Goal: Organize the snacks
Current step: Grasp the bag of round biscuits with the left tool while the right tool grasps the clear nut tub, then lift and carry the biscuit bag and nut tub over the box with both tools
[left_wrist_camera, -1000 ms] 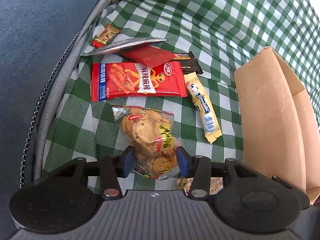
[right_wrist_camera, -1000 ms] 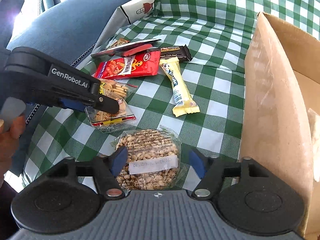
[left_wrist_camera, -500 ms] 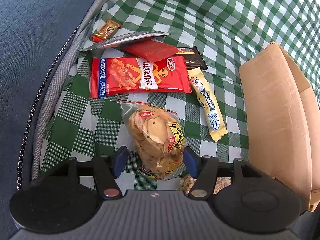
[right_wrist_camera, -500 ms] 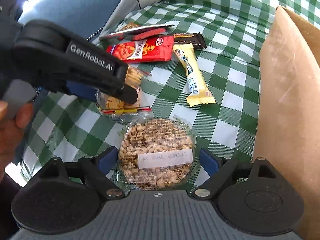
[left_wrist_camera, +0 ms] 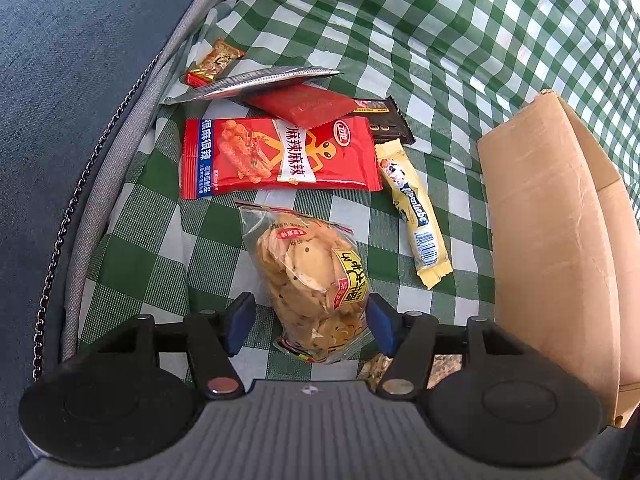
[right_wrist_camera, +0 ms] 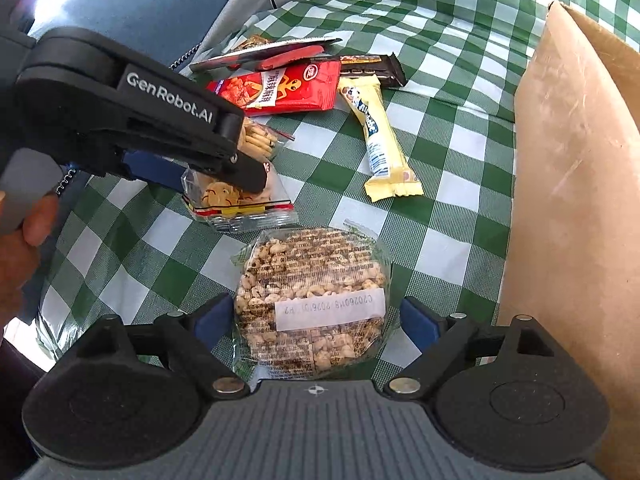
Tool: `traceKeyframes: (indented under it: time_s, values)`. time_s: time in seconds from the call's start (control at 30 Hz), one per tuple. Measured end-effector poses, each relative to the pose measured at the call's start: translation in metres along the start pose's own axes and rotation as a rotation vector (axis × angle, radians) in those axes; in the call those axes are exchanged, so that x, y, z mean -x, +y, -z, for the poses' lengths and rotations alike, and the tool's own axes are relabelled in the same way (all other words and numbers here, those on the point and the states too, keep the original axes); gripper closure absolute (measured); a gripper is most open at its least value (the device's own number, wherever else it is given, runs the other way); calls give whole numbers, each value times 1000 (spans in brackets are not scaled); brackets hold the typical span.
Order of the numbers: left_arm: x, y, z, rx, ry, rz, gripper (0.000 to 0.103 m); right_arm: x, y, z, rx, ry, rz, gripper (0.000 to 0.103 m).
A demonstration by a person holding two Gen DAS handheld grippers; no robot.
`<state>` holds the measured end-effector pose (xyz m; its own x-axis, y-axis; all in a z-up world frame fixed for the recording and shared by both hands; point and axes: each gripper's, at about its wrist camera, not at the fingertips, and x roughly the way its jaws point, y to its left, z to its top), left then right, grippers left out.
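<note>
A clear bag of round crackers [left_wrist_camera: 312, 276] lies on the green checked cloth [left_wrist_camera: 132, 256] between the blue pads of my left gripper [left_wrist_camera: 310, 322], which is open, with a gap on the left side. In the right wrist view that bag [right_wrist_camera: 236, 196] shows under the left gripper's black finger [right_wrist_camera: 224, 156]. My right gripper [right_wrist_camera: 314, 320] is open around a round puffed-grain cake [right_wrist_camera: 312, 296] in clear wrap, with gaps on both sides. An open cardboard box [right_wrist_camera: 576, 160] stands just to the right.
Further back lie a red spicy-snack packet [left_wrist_camera: 280, 156], a yellow bar [left_wrist_camera: 412, 208], a dark chocolate bar [left_wrist_camera: 388, 120], a red sachet [left_wrist_camera: 304, 104], a silver packet [left_wrist_camera: 256, 80] and a small red-gold candy [left_wrist_camera: 214, 64]. Blue upholstery [left_wrist_camera: 60, 80] borders the left. A hand [right_wrist_camera: 24, 240] holds the left gripper.
Both grippers' jaws have widened. The left one has let go of the cracker bag, which now rests on the cloth. The right one's pads have drawn away from the grain cake.
</note>
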<state>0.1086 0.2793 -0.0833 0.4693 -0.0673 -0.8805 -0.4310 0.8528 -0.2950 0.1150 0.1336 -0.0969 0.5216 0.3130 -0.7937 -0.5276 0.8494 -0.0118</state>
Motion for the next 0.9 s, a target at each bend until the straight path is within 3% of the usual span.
traceKeyframes:
  time_s: [0.33, 0.57, 0.67, 0.77, 0.9]
  values:
    - [-4, -7, -2, 33, -9, -12, 32, -4, 2, -2, 3, 6, 2, 12]
    - [-16, -17, -5, -17, 16, -42, 32, -7, 4, -2, 9, 10, -1, 14]
    - [-17, -18, -4, -32, 15, -48, 34, -6, 6, -3, 10, 3, 0, 18]
    - [-17, -17, -4, -33, 12, -41, 46, -5, 6, -3, 4, -3, 0, 20]
    - [-11, -16, -5, -29, -14, -28, 52, 2, 7, -3, 2, -36, 13, 21]
